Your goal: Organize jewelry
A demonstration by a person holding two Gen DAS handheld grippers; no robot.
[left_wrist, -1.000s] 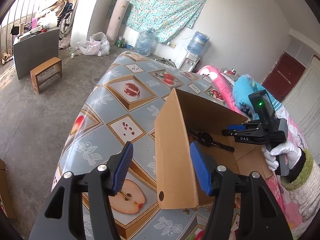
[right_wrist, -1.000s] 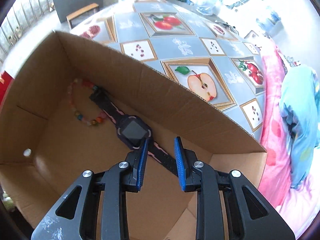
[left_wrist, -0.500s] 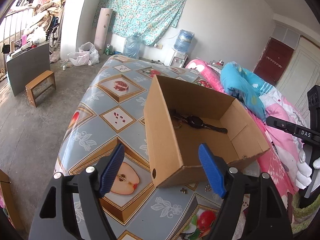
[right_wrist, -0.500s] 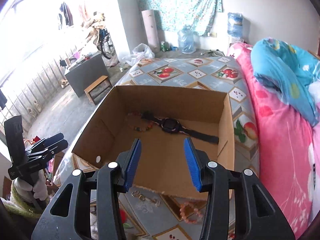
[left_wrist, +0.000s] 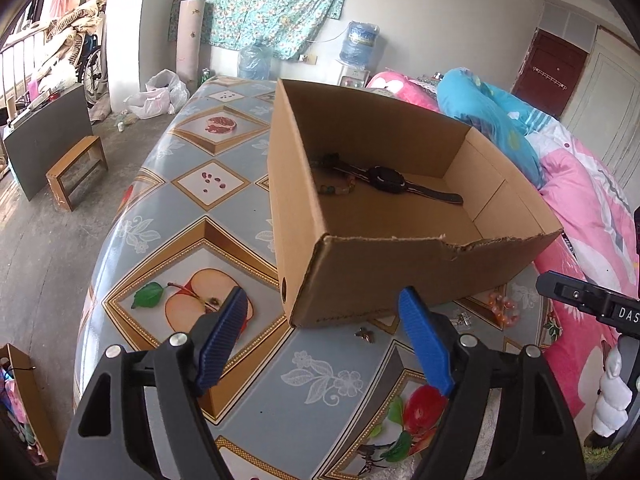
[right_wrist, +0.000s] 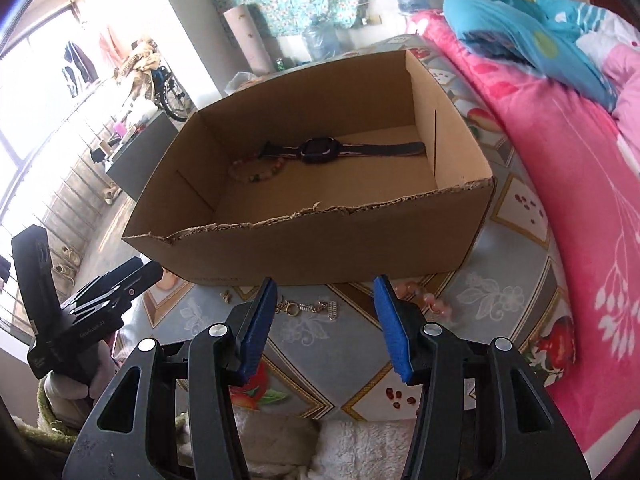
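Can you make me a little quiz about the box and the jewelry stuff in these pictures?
1. True or false: the black watch lies inside the cardboard box.
2. Which is still outside the box on the table? A) the orange bead bracelet B) the colorful bead bracelet C) the watch
3. Fill in: the right tool is open and holds ____.

Key:
1. True; it lies on the box floor by the far wall, next to the colorful bead bracelet.
2. A; it sits on the table in front of the box, near a small chain piece.
3. Nothing. The left tool is open and empty too.
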